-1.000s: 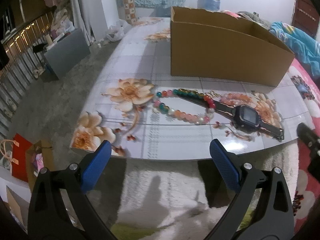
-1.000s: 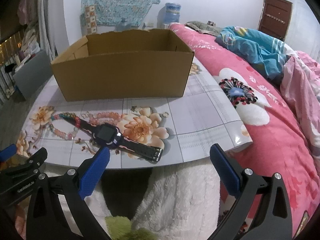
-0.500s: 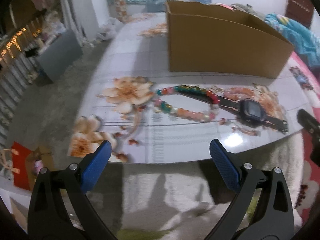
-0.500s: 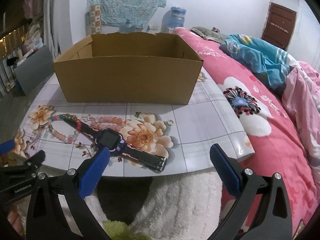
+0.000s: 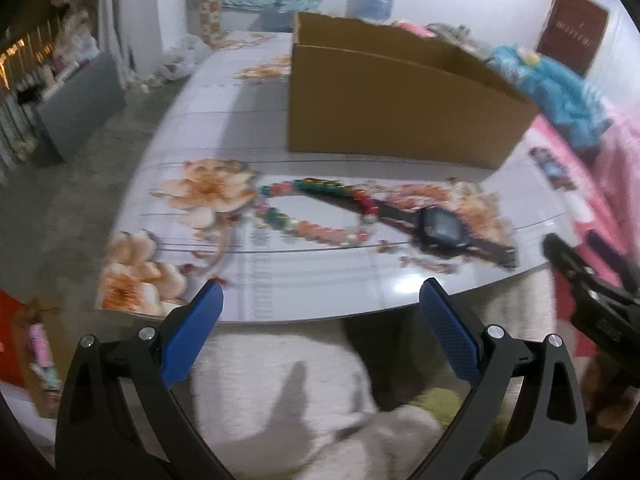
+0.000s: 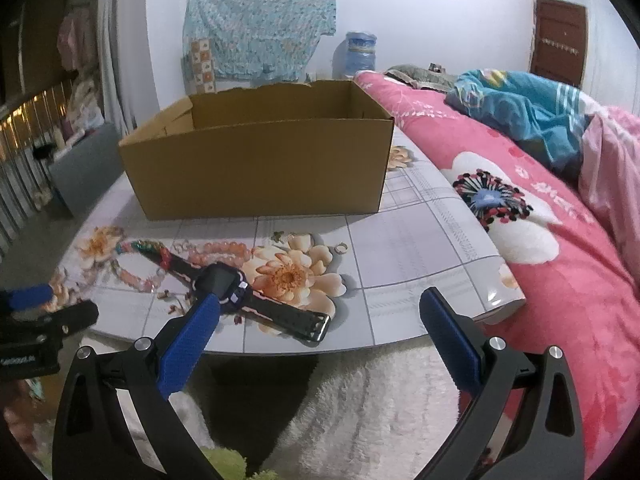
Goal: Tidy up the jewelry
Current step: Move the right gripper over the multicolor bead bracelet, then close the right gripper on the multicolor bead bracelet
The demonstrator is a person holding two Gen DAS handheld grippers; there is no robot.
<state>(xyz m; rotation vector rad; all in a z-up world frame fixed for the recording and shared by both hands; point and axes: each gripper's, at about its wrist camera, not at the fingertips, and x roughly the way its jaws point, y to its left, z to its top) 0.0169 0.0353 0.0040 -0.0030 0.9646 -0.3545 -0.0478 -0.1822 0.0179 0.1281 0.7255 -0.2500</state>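
Observation:
A multicoloured bead necklace (image 5: 316,212) (image 6: 136,264) lies looped on the floral table, with a pink bead bracelet (image 5: 420,192) (image 6: 224,249) beside it. A dark smartwatch (image 5: 440,227) (image 6: 224,286) rests over them, its strap stretched toward the table's front edge. A small ring (image 6: 341,247) sits to the right of the watch. Behind them stands an open cardboard box (image 5: 396,108) (image 6: 260,160). My left gripper (image 5: 316,316) hangs open in front of the table edge, below the necklace. My right gripper (image 6: 318,316) is open, its left pad overlapping the watch in view.
The floral table (image 5: 312,280) (image 6: 412,264) ends close in front of both grippers, with a white fluffy rug (image 6: 360,408) below. A bed with a pink cover (image 6: 560,248) runs along the right. A grey cabinet (image 5: 80,108) stands on the floor at left.
Both grippers have moved forward toward the table and tilted up a little, so the jewelry sits closer. The left view is blurred with motion. Both stay open.

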